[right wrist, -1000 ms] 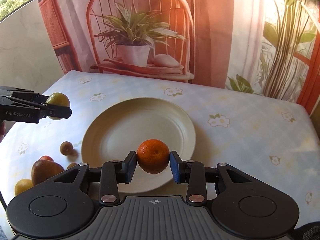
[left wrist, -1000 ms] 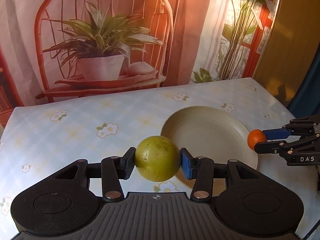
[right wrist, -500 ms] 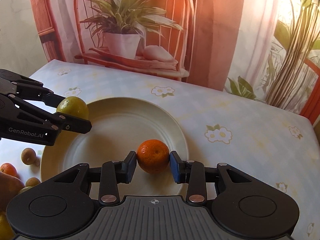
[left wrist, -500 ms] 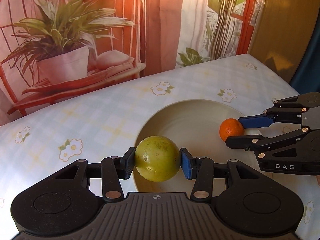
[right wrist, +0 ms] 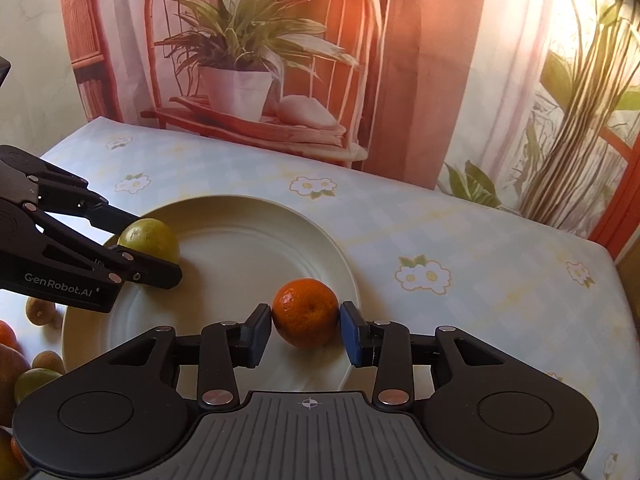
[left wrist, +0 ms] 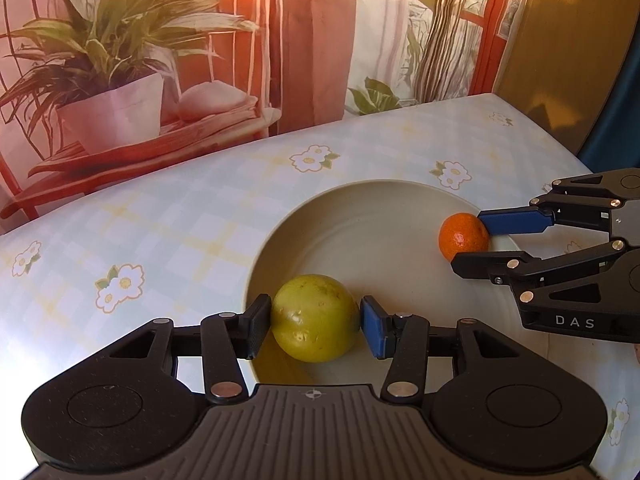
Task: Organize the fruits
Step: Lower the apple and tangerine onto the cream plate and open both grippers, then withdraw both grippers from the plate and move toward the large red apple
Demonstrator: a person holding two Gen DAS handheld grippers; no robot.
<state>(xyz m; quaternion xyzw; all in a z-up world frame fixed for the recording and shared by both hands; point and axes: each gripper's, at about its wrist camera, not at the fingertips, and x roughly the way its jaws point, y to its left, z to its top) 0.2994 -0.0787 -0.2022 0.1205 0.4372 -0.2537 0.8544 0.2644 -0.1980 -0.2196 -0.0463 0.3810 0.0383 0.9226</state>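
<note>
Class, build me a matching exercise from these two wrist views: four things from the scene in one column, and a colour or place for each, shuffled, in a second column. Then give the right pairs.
Things:
1. fruit between the left gripper fingers
2. fruit between the right gripper fingers
3. plate
4. small brown fruit

Descriptions:
A. cream, lying on the flowered tablecloth
B. orange
C. on the cloth, outside the plate's left rim in the right wrist view
D. yellow-green

Pairs: 1-D, the green fruit; 2-B, the mandarin; 3-A; 4-C.
</note>
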